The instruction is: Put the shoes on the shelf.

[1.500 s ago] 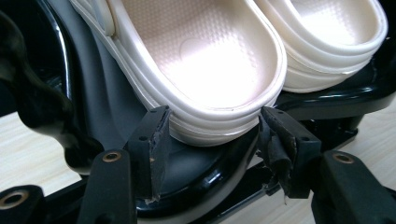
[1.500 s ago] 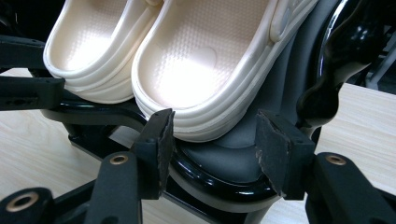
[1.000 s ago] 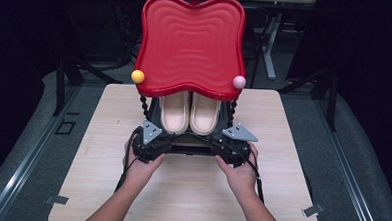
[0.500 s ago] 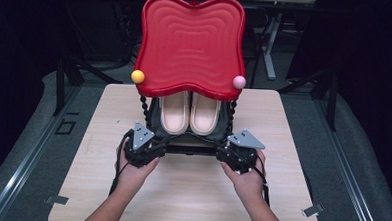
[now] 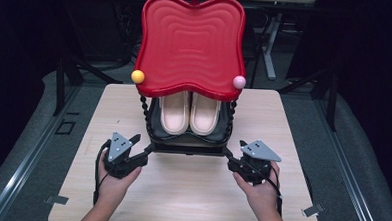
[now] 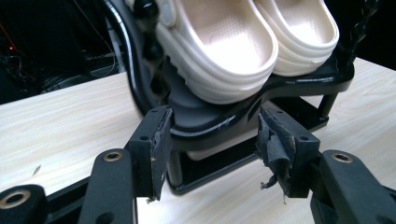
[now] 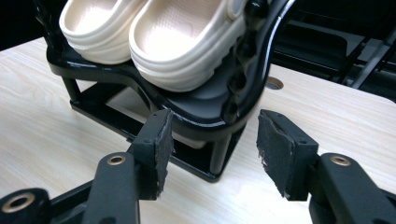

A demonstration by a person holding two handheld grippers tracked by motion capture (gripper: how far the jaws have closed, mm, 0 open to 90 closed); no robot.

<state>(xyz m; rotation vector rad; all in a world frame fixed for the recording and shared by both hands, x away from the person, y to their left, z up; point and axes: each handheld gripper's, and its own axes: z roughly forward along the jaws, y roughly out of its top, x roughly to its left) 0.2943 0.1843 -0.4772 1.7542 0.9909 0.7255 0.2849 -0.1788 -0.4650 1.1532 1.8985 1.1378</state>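
Left hand-held gripper (image 6: 212, 149) and right hand-held gripper (image 7: 212, 151) both stand wide open, holding nothing, each aimed at a front corner of the black shoe rack (image 5: 187, 140) mid-surface (image 5: 190, 190). Cream clogs (image 5: 190, 112) sit on its lower tier under the red tray top (image 5: 191, 42). This looks like the approach; next, each should close on the rack's edge.

Both hands draw back toward the near table edge and spread apart. The left tool (image 5: 141, 147) and right tool (image 5: 233, 153), previously close together against the front of the black rack (image 5: 187, 146), now sit at its two front corners, jaws open.
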